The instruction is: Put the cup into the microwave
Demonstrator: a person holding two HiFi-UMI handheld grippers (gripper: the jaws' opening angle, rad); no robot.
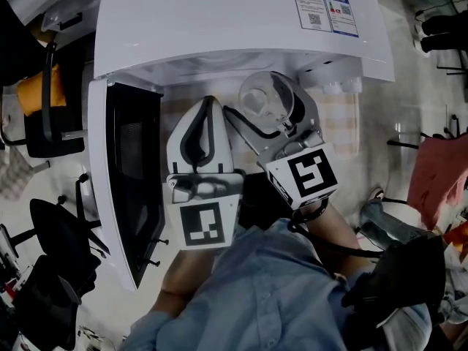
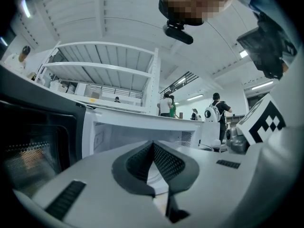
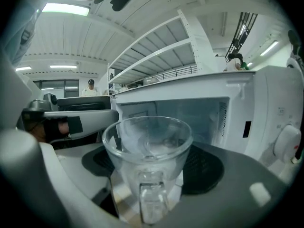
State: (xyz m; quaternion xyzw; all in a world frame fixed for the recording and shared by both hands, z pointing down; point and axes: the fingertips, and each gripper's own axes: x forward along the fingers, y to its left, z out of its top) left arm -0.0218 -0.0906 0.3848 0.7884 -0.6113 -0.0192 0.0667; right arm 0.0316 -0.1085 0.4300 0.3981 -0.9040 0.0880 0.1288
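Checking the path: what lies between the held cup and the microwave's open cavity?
Nothing: the right gripper view shows a bare stretch from cup to microwave.

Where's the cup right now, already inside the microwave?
Not yet: the glass cup sits in the right gripper, right of centre in the head view, just outside the open front of the microwave, beside the left gripper.

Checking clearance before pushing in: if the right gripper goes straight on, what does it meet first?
Probably nothing near: the right gripper, shut on the clear glass cup, faces the open cavity of the white microwave; its back wall likely comes first, depth unclear.
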